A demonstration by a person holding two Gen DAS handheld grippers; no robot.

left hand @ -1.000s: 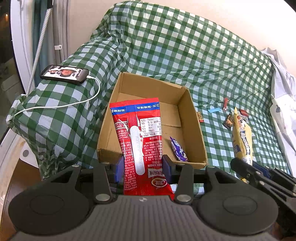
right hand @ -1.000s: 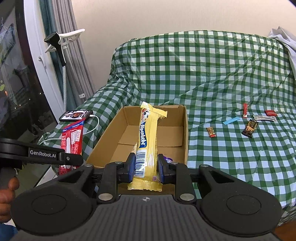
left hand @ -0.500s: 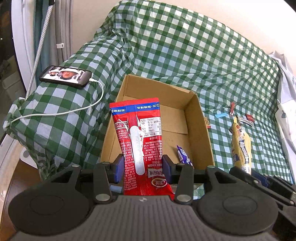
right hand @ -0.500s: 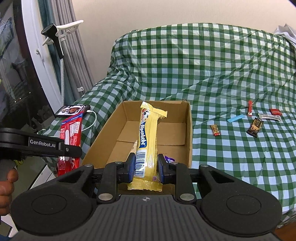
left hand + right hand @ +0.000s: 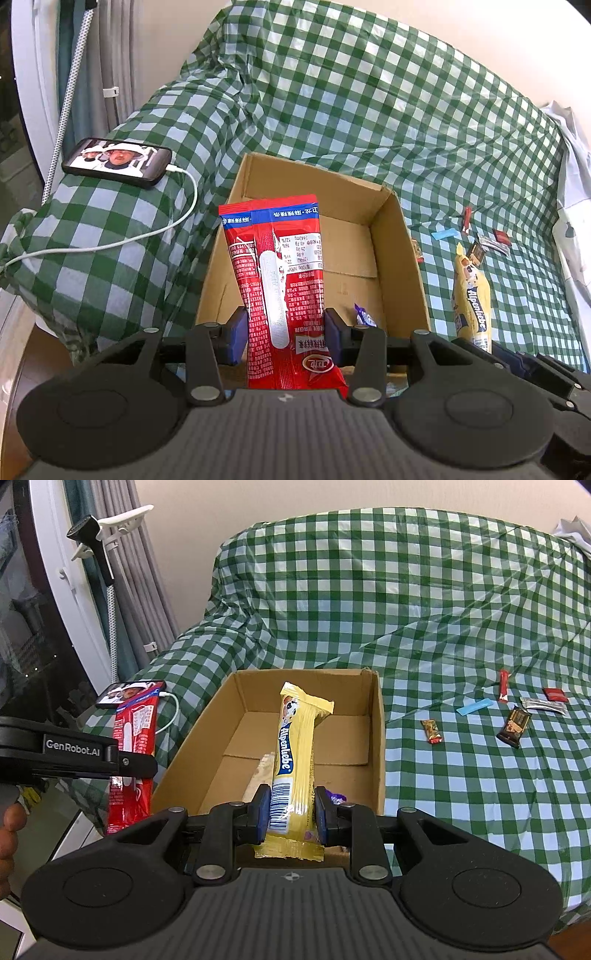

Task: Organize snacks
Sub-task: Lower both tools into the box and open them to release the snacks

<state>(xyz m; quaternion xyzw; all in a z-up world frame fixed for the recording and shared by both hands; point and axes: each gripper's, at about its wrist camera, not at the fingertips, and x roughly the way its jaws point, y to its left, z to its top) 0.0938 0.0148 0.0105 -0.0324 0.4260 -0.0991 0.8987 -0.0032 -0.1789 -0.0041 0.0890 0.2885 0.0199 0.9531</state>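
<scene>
Green-checked cloth carries an open cardboard box. Above it, left gripper clamps a red, blue-topped packet; right gripper clamps a yellow Alpenliebe roll.

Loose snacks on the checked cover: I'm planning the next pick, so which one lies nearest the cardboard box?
The small brown-and-red candy, lying alone just right of the cardboard box; the blue strip, dark bar and red ones lie farther right.

Both grippers carried closer to the cardboard box, now seemingly larger, phone nearer
</scene>
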